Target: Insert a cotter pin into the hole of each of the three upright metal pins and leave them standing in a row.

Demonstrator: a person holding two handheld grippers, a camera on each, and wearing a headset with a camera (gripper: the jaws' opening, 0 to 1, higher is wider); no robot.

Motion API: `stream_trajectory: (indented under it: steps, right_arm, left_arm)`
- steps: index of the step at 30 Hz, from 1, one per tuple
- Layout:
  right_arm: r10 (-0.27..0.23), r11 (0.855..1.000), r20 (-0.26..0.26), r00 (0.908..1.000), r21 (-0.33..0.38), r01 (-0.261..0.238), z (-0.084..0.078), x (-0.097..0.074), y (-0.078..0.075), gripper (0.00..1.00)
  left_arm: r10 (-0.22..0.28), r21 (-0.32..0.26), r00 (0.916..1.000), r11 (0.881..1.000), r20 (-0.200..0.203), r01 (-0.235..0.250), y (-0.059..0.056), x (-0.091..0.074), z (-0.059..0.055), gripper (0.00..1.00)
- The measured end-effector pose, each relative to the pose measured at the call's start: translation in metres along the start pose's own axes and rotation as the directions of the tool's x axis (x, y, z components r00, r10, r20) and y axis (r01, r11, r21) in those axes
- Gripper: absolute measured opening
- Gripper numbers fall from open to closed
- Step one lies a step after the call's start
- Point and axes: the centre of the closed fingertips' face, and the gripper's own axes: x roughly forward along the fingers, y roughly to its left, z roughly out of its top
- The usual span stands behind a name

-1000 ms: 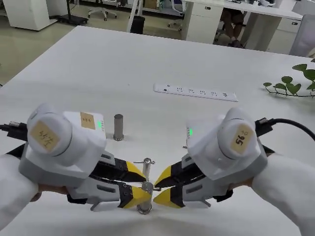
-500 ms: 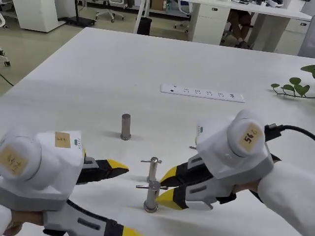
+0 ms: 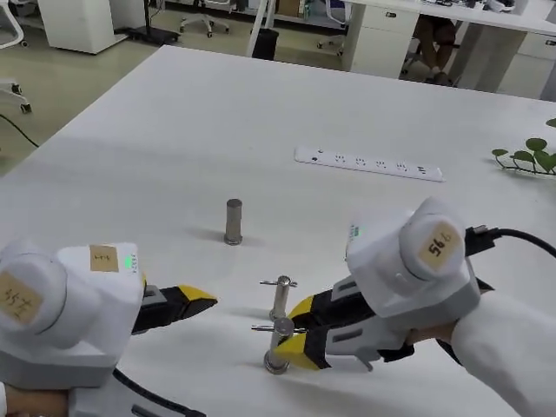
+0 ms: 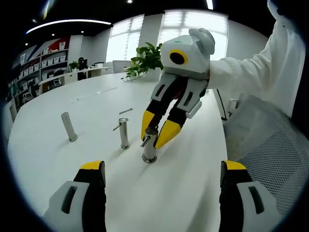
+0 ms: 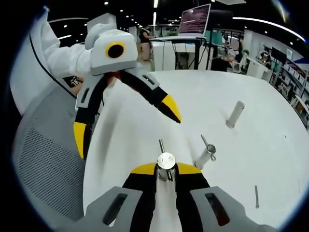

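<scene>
Three upright metal pins stand in a row on the white table point(image 3: 174, 130). The far pin point(image 3: 233, 221) point(image 4: 69, 126) is bare. The middle pin point(image 3: 280, 297) point(image 4: 124, 133) carries a cotter pin. The nearest pin point(image 3: 277, 344) point(image 5: 165, 161) has a cotter pin point(image 3: 265, 328) sticking out of its side. My right gripper point(image 3: 294, 330) point(image 5: 165, 170) is closed around the top of this nearest pin, one yellow pad on each side. My left gripper point(image 4: 162, 169) is wide open and holds nothing. It sits back to the left, its upper finger point(image 3: 189, 300) well apart from the pins.
A white power strip point(image 3: 369, 163) lies further back on the table. A loose cotter pin point(image 5: 256, 195) point(image 4: 125, 111) lies on the table beyond the row. A green plant point(image 3: 530, 155) sits at the right edge. Desks and chairs stand beyond the table.
My left gripper has let go of the nearest pin, opened wide and drawn back to the left. The right gripper has stayed at that pin, and the head camera has shifted.
</scene>
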Motion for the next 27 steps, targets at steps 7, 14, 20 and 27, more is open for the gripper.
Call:
stream_trajectory:
  steps: [7,14,20,27]
  right_arm:
    - [0.008,1.000,0.008,0.9999,0.007,-0.008,0.001,-0.001,0.002,0.08]
    - [-0.014,0.999,0.024,0.9996,0.041,0.013,0.001,0.000,0.002,0.07]
    - [-0.010,0.994,0.095,0.9954,0.105,0.000,0.005,-0.011,0.000,0.07]
    - [-0.055,0.996,0.055,0.9970,0.073,0.051,-0.011,-0.032,-0.024,0.07]
  left_arm:
    - [0.004,-0.013,1.0000,1.000,-0.008,-0.004,0.000,0.000,-0.004,0.99]
    - [0.022,-0.007,0.9997,1.000,-0.012,-0.022,0.004,-0.001,-0.005,0.99]
    - [0.030,-0.003,0.9995,1.000,-0.007,-0.030,0.007,-0.003,-0.003,0.99]
    - [0.031,-0.005,0.9994,0.999,-0.012,-0.031,0.008,-0.003,-0.003,0.99]
